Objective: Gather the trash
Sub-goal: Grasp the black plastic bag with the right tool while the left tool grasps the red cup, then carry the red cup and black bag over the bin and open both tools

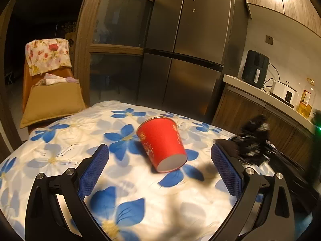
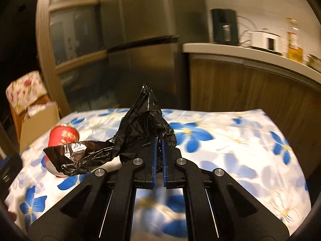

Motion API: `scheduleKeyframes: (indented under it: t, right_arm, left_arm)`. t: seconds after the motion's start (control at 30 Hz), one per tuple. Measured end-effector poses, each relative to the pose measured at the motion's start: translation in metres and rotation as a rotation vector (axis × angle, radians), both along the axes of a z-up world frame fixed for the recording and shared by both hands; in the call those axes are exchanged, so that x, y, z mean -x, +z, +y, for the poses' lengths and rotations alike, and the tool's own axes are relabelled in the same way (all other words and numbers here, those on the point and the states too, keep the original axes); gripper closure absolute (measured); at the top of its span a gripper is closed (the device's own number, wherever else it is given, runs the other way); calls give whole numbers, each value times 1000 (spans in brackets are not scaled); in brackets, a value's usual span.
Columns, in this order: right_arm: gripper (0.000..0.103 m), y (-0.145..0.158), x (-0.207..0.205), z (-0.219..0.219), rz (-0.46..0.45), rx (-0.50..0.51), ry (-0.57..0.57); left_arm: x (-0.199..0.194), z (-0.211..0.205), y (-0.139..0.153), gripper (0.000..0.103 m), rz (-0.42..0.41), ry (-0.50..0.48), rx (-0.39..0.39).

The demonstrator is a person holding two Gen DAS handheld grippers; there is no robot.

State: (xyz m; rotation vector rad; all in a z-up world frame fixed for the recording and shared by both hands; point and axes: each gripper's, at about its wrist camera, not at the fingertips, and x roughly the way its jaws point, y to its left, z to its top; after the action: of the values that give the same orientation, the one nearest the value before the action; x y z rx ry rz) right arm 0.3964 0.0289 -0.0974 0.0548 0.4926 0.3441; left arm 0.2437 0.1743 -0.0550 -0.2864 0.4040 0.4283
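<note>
A red paper cup [image 1: 163, 143] lies on its side on the table with the blue-flower cloth [image 1: 60, 140], its white bottom toward me. My left gripper [image 1: 159, 152] is open, its blue pads on either side of the cup and just short of it. My right gripper [image 2: 158, 140] is shut on a black plastic trash bag [image 2: 138, 128], which it holds above the cloth. The bag hangs out to the left and partly hides the cup [image 2: 63, 135]. The bag also shows, blurred, at the right of the left wrist view [image 1: 252, 138].
A steel fridge [image 1: 186, 46] and a wood cabinet stand behind the table. A counter [image 1: 266, 98] at the right holds a dark appliance, a white cooker and an oil bottle. A chair with a cardboard box [image 1: 54, 98] and floral cloth stands at the left.
</note>
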Motion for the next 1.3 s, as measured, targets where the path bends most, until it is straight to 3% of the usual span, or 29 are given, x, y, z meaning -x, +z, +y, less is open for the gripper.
scheduleKeyframes:
  t: [0.23,0.57,0.67,0.73,0.83,1.13,1.3]
  right_arm:
    - [98,7,26,-38,-17,-74,-35]
    - [98,11,41,-40,-33,-84,-7]
    - [99,12,43,-39,-36,-85,-4]
    - [98,13,45,-39,-36,-86,-4]
    - [99,13,47,-41,-35,-87,-5]
    - [99,17,55,-49,-41,-88,-13]
    - [99,22,62,-58,-51,-93,-20]
  left_arm:
    - [-41,-2,-9,6,51,-6,13]
    - [-63,3,-22,6,116,-6,47]
    - [-69,5,-26,13,142,-18,61]
    - [-72,6,-29,29,155,-23,71]
    - [-74,7,-33,42,173,-26,85]
    - [-65,12,-29,46,125,-36,114]
    - [-50,-5,-16,46,99,-65,62]
